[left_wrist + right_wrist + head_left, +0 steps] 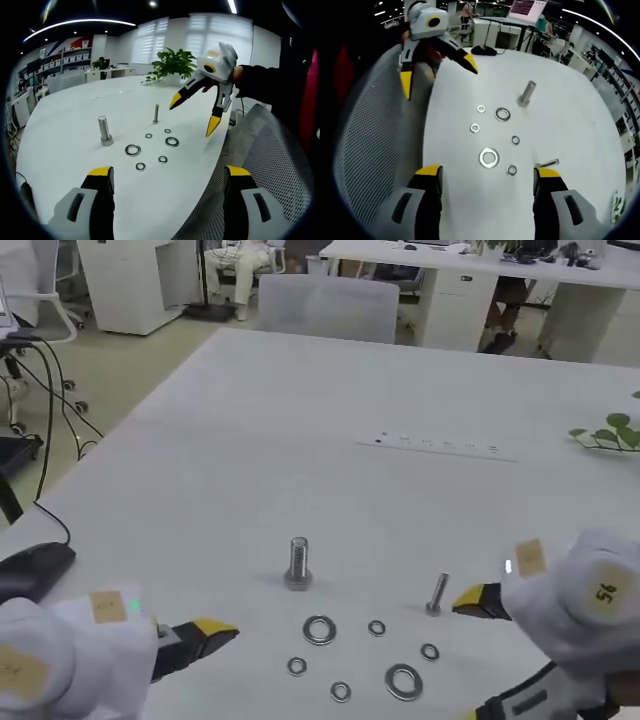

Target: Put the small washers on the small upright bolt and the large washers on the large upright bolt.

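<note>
On the head view, a white table (250,440) is seen, matte and bare over its far half, with a narrow inset strip (440,446) set into it towards the far right. The large bolt (298,563) and the small bolt (438,594) are stood upright on it, apart from each other. In front of them, two large washers (319,629) and four small washers (376,628) are laid flat and scattered. The left gripper (200,638) is held at the lower left and the right gripper (478,656) at the lower right, both clear of the parts. Past the table, a grey chair (330,308), white desks and cabinets are seen, and plant leaves (610,435) at the right edge.

On the left gripper view, the left gripper's jaws are held wide apart over the near table edge, with nothing between them. The right gripper (194,115) is raised above the table, its jaws spread and empty. A potted plant (172,64), blinds and ceiling strip lights are seen behind it, and a mesh chair (260,150) beside the table.

On the right gripper view, its own jaws are likewise parted and empty above the washers. The large bolt (526,94) is seen beyond them, and the small bolt (547,163) just beside the right-hand jaw.
</note>
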Motion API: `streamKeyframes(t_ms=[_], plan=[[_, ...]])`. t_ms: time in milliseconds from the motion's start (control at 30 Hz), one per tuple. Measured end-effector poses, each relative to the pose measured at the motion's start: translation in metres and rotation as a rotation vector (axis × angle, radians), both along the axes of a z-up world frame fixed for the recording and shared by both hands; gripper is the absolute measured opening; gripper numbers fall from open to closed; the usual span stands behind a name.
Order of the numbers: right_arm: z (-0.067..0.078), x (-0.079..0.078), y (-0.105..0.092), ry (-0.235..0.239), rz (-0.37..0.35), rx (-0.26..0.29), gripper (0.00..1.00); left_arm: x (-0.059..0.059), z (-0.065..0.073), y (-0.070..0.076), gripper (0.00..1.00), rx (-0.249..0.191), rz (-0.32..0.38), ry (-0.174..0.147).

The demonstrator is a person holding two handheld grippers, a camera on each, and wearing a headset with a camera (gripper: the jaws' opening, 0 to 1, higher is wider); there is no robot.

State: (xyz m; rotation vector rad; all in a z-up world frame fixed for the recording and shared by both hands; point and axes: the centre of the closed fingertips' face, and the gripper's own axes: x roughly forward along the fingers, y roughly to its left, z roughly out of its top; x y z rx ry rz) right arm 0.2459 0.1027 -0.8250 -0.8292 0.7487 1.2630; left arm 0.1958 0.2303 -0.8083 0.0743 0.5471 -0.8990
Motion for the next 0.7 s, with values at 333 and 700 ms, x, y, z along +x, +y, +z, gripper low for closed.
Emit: streamKeyframes(t_ms=[333, 700], plan=[[-0.008, 0.006, 0.008, 0.004, 0.068, -0.074, 0.68, 0.001, 0.000, 0.001, 0.90, 0.006, 0.011, 0.000], [-0.018, 0.008, 0.016, 0.030, 0.127, -0.133, 0.62, 0.003, 0.000, 0.002, 0.90, 0.006, 0.026, -0.005]])
